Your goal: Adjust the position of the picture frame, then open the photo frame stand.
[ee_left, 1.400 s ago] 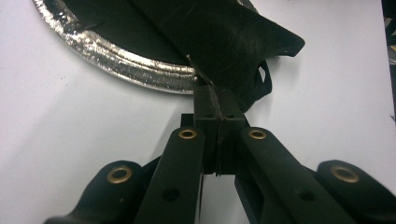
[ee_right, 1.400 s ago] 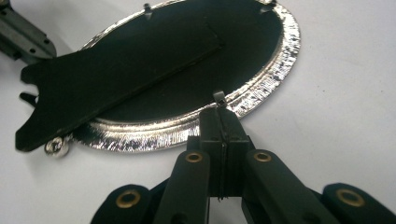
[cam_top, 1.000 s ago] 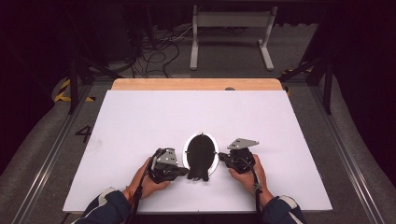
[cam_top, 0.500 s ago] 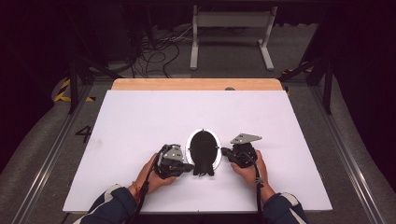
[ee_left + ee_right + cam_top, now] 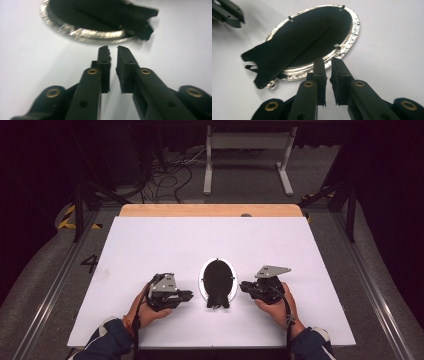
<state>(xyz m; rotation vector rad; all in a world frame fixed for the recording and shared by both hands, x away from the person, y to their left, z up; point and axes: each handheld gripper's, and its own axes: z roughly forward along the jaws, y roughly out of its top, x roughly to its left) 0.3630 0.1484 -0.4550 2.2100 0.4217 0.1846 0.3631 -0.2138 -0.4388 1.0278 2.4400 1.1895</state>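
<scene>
Item: oval silver-rimmed dish [image 5: 218, 281], lying flat on the white table [image 5: 150, 245] near your edge, between your two grippers. A folded black cloth [image 5: 218, 287] lies in it, one end overhanging the rim toward you.

Your left gripper [image 5: 189, 295]: just beside the dish on its left, jaws pointing at the rim. In the left gripper view its jaws have just been opening and stand a narrow gap apart, nothing between them, tips [image 5: 113, 48] short of the rim [image 5: 82, 33].

Your right gripper [image 5: 242, 286]: just beside the dish on its right. In the right gripper view its jaws have likewise just been opening, parted by a slim gap, nothing pinched; tips [image 5: 328, 61] at the rim's edge, contact not clear
</scene>
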